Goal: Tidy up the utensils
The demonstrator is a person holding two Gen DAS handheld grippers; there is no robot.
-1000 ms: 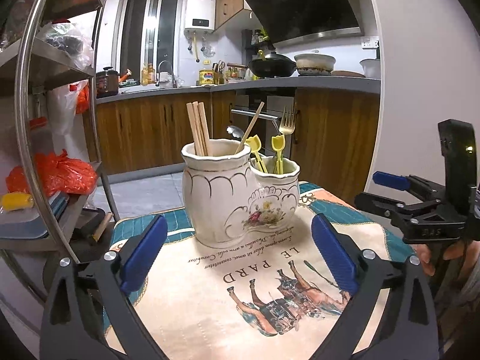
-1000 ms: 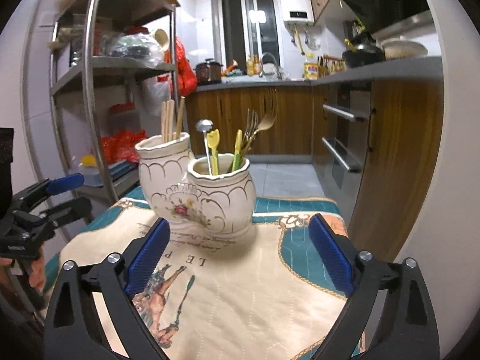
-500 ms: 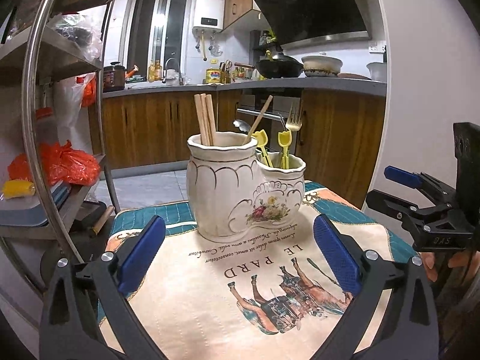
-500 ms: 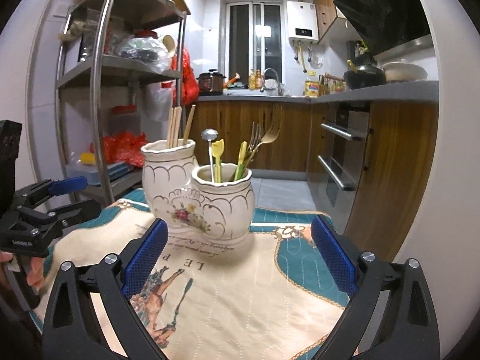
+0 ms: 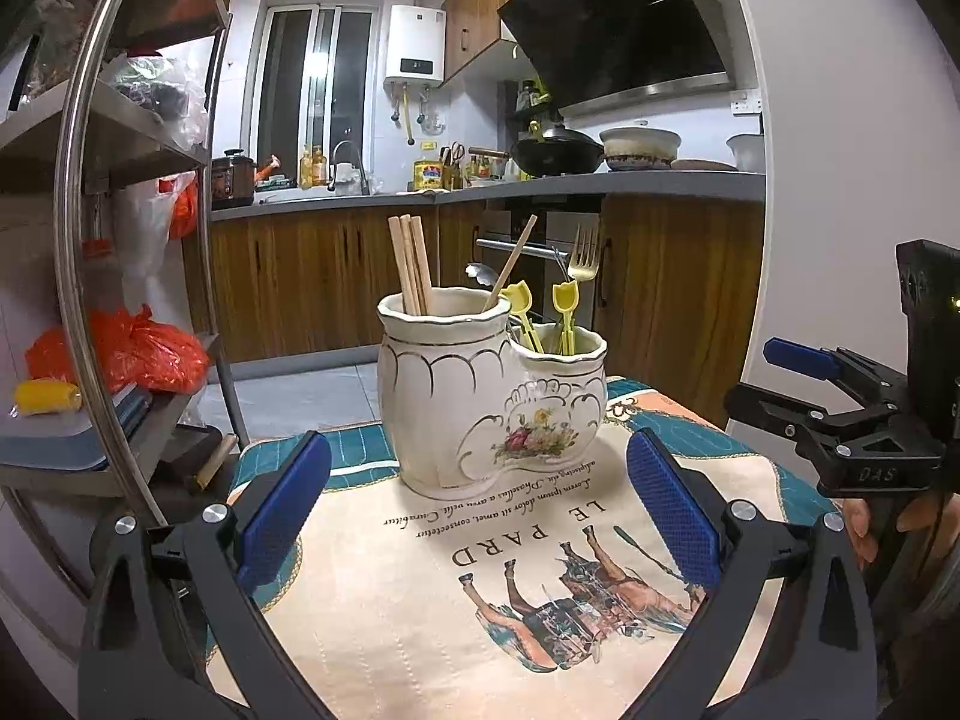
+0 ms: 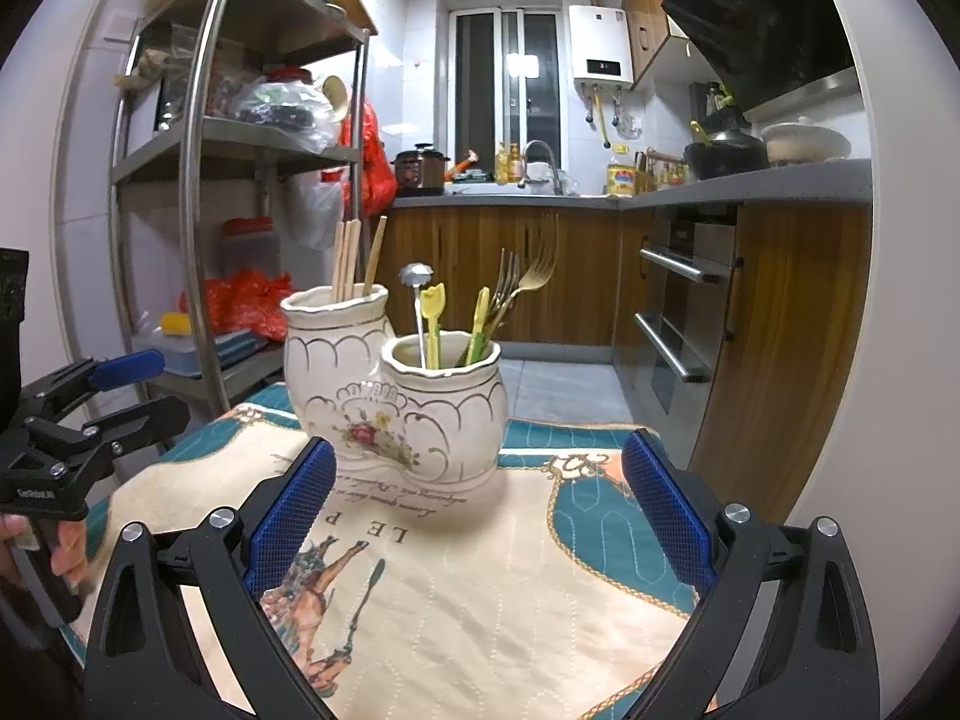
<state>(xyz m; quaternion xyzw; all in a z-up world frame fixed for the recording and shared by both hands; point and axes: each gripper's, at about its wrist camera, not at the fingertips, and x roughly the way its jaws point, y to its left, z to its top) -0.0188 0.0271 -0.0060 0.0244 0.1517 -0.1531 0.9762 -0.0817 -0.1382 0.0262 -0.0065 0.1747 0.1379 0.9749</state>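
Observation:
A white double ceramic holder [image 5: 480,396] with a flower print stands on a cloth-covered table [image 5: 456,612]; it also shows in the right wrist view [image 6: 396,402]. Its taller cup holds wooden chopsticks [image 5: 409,264]. Its lower cup holds yellow picks [image 5: 564,312], a gold fork [image 6: 528,288] and a small metal spoon [image 6: 415,282]. My left gripper [image 5: 480,510] is open and empty, near side of the holder. My right gripper [image 6: 480,504] is open and empty, also short of the holder. Each gripper shows at the edge of the other's view.
A steel shelf rack [image 6: 204,180] with bags and boxes stands left of the table. Wooden kitchen cabinets [image 6: 540,276], an oven [image 6: 678,300] and a white wall [image 5: 852,180] lie behind and to the right. The cloth's teal border [image 6: 600,486] marks the table edge.
Both grippers have drawn back and risen slightly, so the holder sits a little lower and farther in each view. Both stay open and empty.

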